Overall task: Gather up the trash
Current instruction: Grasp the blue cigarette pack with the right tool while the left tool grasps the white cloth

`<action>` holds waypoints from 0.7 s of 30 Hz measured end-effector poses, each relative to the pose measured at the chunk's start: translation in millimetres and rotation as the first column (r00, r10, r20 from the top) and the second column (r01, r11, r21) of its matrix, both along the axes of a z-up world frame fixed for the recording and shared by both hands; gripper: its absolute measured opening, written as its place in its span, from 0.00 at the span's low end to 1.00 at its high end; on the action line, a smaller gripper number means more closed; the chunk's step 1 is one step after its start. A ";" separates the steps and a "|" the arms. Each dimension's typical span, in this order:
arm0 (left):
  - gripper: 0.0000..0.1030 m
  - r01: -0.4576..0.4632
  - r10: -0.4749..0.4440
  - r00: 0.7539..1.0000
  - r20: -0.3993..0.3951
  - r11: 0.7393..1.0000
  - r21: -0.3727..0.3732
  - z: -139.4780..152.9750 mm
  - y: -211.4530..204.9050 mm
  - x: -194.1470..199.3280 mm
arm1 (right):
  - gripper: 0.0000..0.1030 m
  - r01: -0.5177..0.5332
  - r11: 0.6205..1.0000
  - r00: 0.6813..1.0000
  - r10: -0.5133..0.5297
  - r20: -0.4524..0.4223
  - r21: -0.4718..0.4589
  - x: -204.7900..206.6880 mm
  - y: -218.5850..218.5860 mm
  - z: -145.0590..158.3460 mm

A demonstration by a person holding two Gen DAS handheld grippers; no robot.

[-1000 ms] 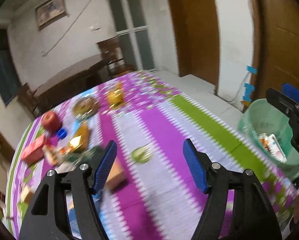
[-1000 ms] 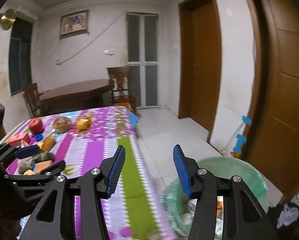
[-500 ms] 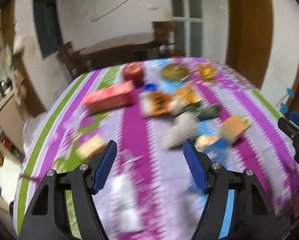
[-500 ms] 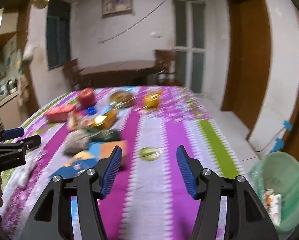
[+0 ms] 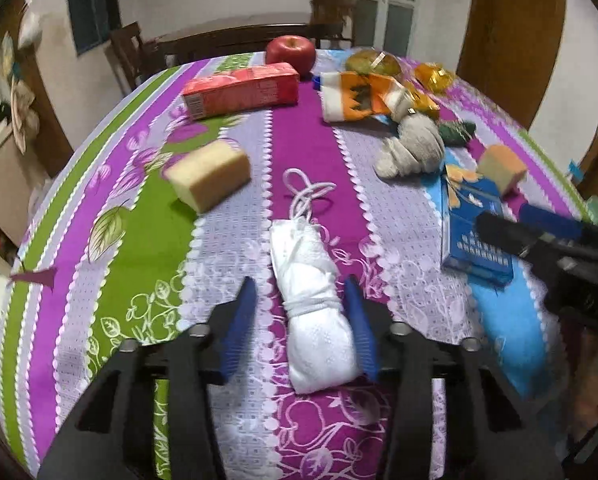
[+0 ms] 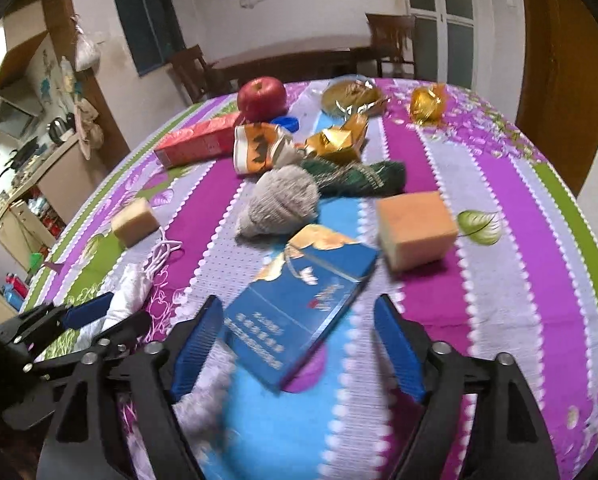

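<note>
In the left wrist view, the left gripper (image 5: 305, 324) was closing around a white rolled mask (image 5: 313, 300) that lay on the desk (image 5: 399, 208). Its right pad (image 5: 359, 332) touched the mask; the left pad was still a little apart. A red box (image 5: 241, 90) lay at 12 o'clock.

In the right wrist view, the right gripper (image 6: 299, 340) was opening, its pads wide apart around a blue box (image 6: 303, 312) without touching it. An orange sponge (image 6: 417, 230) sat at 1 o'clock.
</note>
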State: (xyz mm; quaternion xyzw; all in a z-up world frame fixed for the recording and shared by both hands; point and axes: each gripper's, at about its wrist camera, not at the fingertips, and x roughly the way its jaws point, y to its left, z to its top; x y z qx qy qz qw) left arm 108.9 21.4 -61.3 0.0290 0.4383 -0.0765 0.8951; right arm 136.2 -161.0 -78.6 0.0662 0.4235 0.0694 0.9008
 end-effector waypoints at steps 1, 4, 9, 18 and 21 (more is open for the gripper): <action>0.29 -0.001 0.001 1.000 0.000 1.000 -0.001 -0.2 2.4 -0.8 | 0.79 0.002 1.000 1.000 -0.002 -0.009 -0.003 2.3 6.4 -2.2; 0.24 -0.007 0.007 1.000 0.000 1.000 -0.009 -0.5 5.6 -1.6 | 0.80 0.014 0.997 0.999 -0.016 -0.039 -0.070 9.5 24.8 -11.5; 0.24 -0.005 0.005 1.000 0.000 1.000 -0.009 -1.2 6.5 -5.7 | 0.73 0.020 0.985 0.998 -0.030 -0.054 -0.173 11.5 34.4 -16.4; 0.41 0.024 -0.024 1.000 -0.006 1.000 -0.012 -2.0 0.0 -2.9 | 0.60 -0.044 0.995 0.999 0.041 -0.034 -0.095 -17.7 -10.2 -11.6; 0.24 0.008 -0.008 1.000 0.000 1.000 -0.010 -1.6 4.1 -3.7 | 0.59 -0.056 0.996 0.998 0.054 -0.032 -0.072 -30.9 -22.2 -10.3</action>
